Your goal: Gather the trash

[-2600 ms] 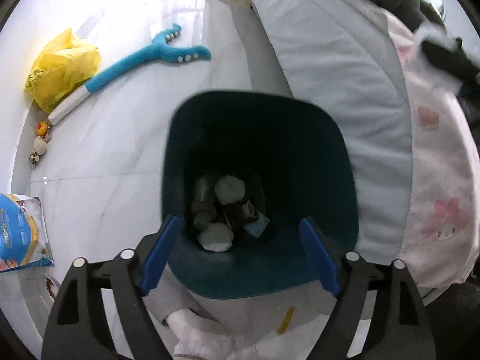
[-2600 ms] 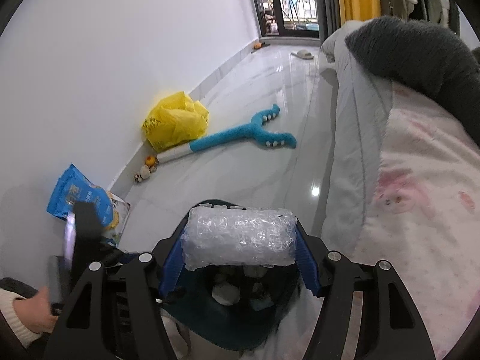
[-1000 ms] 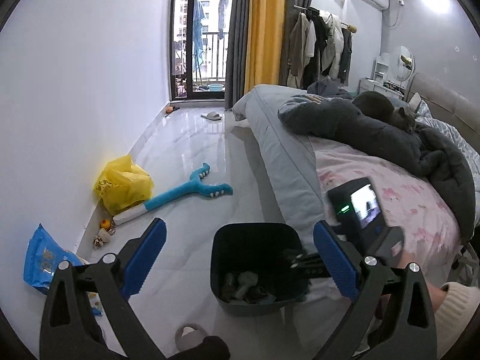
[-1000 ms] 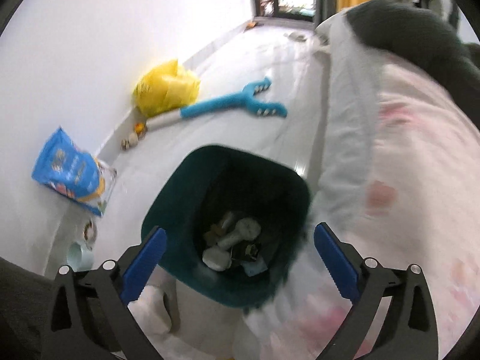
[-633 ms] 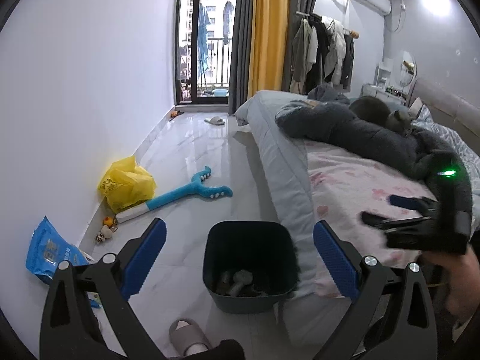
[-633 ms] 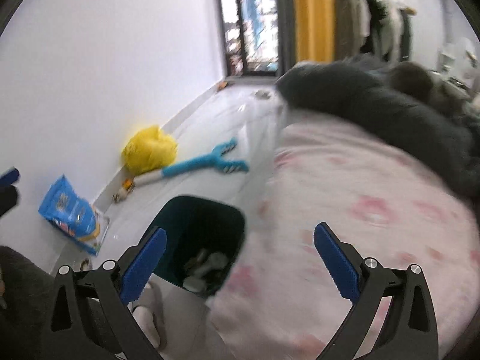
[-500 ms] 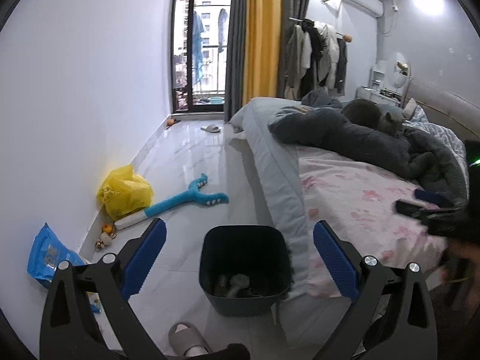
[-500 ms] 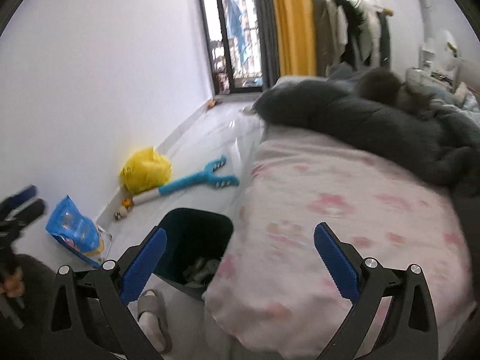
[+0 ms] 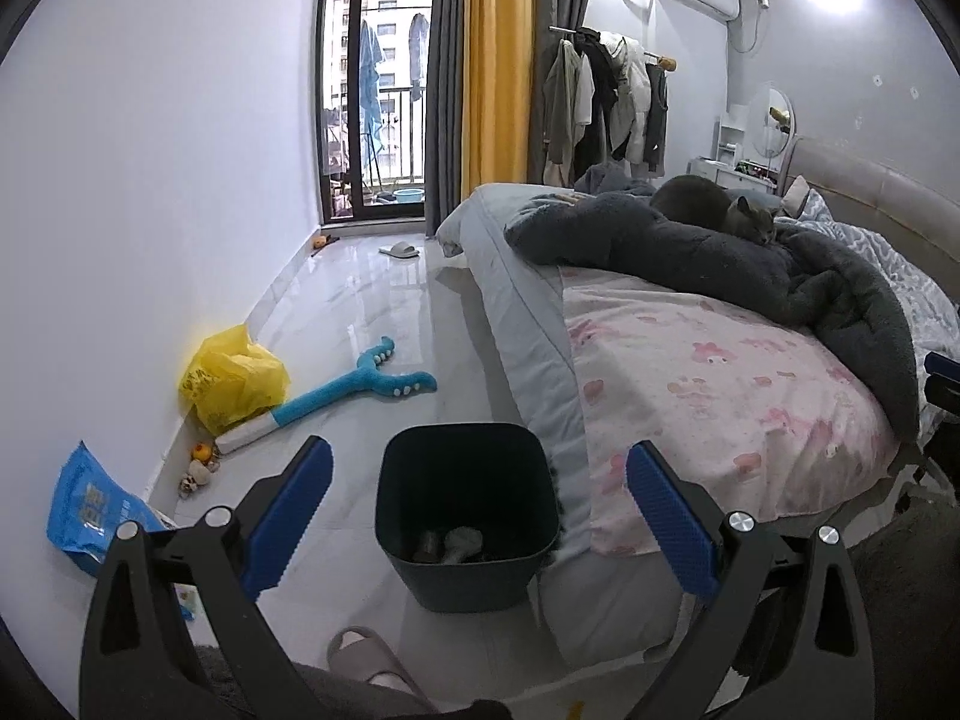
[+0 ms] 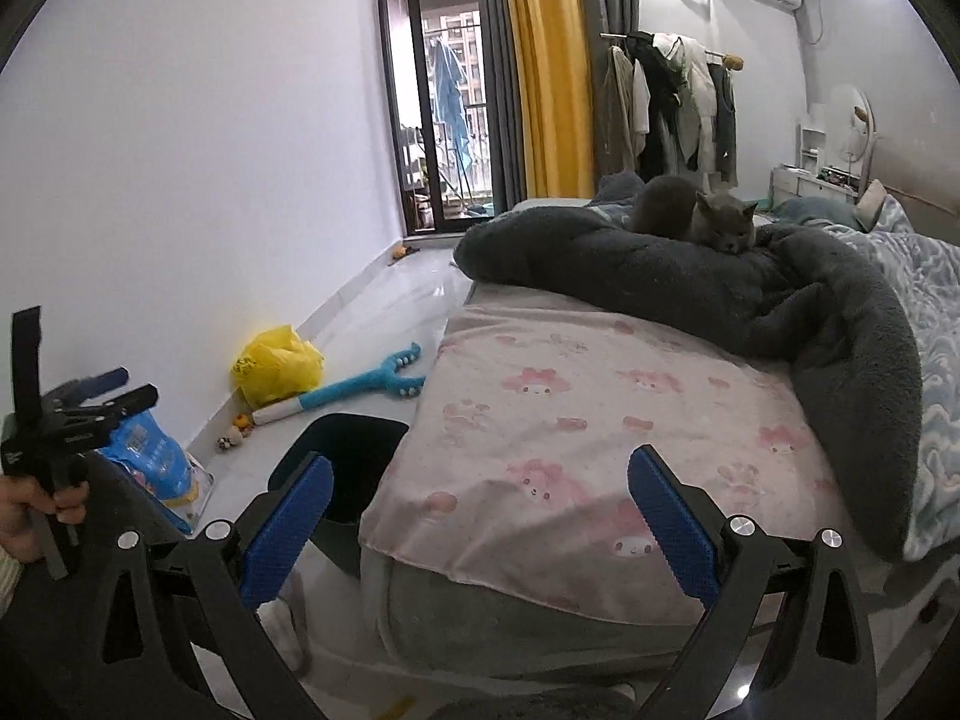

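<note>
The dark teal trash bin stands on the floor against the bed's corner, with crumpled trash lying at its bottom. My left gripper is held high and back from the bin, open, with nothing between its blue pads. My right gripper is open and empty too, facing the pink sheet of the bed. In the right wrist view the bin is half hidden behind the bed's corner, and the left gripper shows at the left in a hand.
The bed carries a grey blanket with a grey cat on it. A yellow bag, a blue long-handled toy and a blue packet lie along the left wall. A slipper sits near the bin.
The right gripper, shut on a roll of bubble wrap over the bin 2.6 s ago, is now open and empty. Both grippers have risen and drawn back from the bin.
</note>
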The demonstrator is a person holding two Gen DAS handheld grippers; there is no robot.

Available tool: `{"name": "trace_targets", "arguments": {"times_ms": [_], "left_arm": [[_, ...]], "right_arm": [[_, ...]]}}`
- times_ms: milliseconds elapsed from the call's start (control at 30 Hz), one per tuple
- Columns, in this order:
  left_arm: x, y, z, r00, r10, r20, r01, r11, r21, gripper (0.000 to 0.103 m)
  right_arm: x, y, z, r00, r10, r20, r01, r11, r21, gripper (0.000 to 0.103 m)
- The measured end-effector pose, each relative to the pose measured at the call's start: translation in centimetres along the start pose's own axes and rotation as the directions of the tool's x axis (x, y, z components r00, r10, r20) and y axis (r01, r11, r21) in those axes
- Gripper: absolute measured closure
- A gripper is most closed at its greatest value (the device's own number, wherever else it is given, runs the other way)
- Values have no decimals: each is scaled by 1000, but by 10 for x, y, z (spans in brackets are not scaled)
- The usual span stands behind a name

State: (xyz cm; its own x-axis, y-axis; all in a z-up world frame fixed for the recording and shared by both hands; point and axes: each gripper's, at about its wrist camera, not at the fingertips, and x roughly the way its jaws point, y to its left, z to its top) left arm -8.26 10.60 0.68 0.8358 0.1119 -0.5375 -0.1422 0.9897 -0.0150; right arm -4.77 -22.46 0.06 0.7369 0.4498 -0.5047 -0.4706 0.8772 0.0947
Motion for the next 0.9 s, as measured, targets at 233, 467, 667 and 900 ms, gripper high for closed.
{"name": "trace_targets", "arguments": {"times_ms": [233,467,667,900], "left_arm": [[5,0,-4,1000,3,-3,-3,1000,0,3],[6,-3,-7,1000,2,-4,-2,1000,4,3],[6,-3,-7,1000,4,-4,-4,1000,7,3],[6,-5,-10,1000,3,-5,-3,1000,19,3]], "right_arm": [[-7,0,-3,1000,8,7,-8,1000,-6,3],[-10,-4,-6,1000,11,14,-12,1000,22,3],[-10,-4,-7,1000,10,13,-11,1000,21,3],[-10,-5,-6,1000,11,12,-11,1000,21,3]]}}
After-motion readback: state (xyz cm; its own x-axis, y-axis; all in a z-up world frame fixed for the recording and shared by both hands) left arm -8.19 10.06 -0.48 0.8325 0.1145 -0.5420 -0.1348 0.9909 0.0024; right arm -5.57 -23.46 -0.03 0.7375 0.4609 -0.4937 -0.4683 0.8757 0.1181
